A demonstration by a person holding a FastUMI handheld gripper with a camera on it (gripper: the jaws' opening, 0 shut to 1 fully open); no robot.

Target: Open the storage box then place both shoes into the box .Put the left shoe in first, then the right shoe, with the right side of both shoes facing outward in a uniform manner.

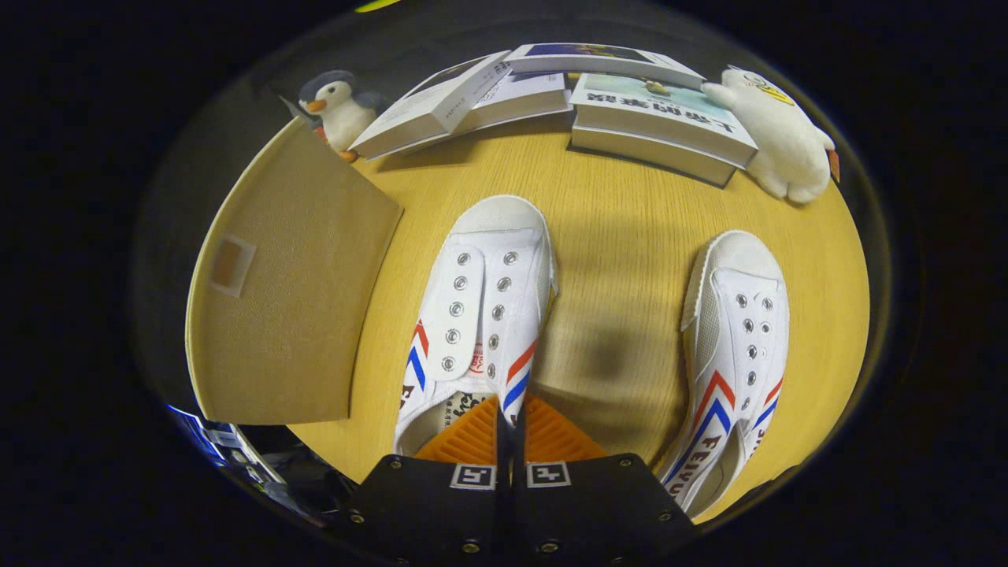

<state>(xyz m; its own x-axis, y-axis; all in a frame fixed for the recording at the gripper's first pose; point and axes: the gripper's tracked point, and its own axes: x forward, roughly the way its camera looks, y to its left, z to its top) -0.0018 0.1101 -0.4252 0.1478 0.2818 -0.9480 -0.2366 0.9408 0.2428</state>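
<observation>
Fingers [510, 429] pressed together, seemingly pinching left shoe [480, 315] side wall, right shoe [736, 346] beside, box flap [291, 291] opp. side

Being counted on the light wooden tabletop [630, 228]: two white canvas shoes, one [480, 315] beside the other [736, 346]; three stacked books [543, 87]; two plush toys, penguin [340, 106] and white animal [776, 134]; one tan box lid [291, 283].

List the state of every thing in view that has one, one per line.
Gripper: fingers closed together on the side wall of the left shoe's opening.
Left shoe: upright on the table, laceless, gripped.
Right shoe: upright, laceless, untouched.
Box lid: raised open.
Books: closed, lying flat.
Penguin toy: upright.
White plush: leaning on a book.
</observation>
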